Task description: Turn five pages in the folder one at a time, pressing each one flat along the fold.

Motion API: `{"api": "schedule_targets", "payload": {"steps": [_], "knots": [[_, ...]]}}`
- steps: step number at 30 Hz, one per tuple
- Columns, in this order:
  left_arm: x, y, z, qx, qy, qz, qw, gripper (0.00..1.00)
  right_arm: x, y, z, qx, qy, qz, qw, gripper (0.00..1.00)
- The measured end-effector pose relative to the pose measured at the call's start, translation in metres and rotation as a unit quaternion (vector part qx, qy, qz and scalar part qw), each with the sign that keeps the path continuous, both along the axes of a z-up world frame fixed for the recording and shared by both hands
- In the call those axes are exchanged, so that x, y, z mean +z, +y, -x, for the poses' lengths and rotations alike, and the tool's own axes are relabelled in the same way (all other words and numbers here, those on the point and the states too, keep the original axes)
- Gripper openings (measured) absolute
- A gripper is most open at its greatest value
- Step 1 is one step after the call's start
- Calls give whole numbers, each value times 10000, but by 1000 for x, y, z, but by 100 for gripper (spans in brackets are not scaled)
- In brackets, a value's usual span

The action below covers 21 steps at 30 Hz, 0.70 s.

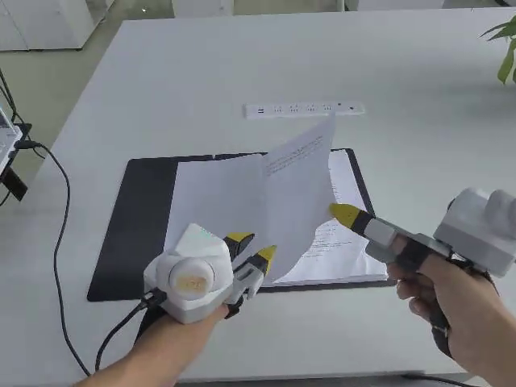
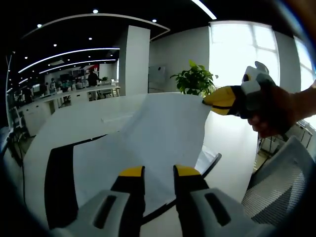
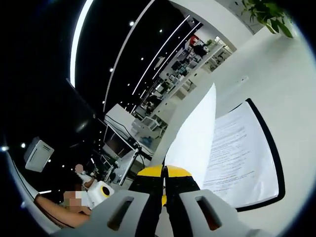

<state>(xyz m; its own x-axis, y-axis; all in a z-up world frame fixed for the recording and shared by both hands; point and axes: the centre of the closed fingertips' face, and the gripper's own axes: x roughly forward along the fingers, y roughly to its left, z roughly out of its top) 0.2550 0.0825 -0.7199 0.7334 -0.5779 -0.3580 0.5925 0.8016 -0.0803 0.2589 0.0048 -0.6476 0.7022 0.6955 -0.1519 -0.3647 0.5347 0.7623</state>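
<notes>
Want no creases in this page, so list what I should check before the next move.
1. Right gripper shut on the lifted page's edge: ok.
2. Just one sheet lifted: cannot tell.
3. Left gripper open, ready to press: ok.
4. Left-hand pages lying flat to receive it: ok.
5. Folder flat on the table: ok.
6. Page pressed along the fold: not ok, it stands mid-turn.
</notes>
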Motion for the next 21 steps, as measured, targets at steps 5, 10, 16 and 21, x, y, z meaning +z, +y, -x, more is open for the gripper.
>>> {"api": "schedule_targets", "payload": {"steps": [5, 10, 16, 21], "knots": [[10, 32, 5, 160, -26, 34, 9999, 22, 3, 29, -1, 241, -64, 15, 9997, 0], [16, 60, 11, 359, -22, 74, 9993, 23, -4, 60, -2, 528, -32, 97, 9986, 0], [17, 88, 17, 543, -6, 37, 9985, 23, -20, 88, 0, 761, 122, 246, 9967, 0], [18, 109, 18, 735, 48, 74, 9973, 23, -38, 109, -3, 907, 278, 287, 9951, 0]]}}
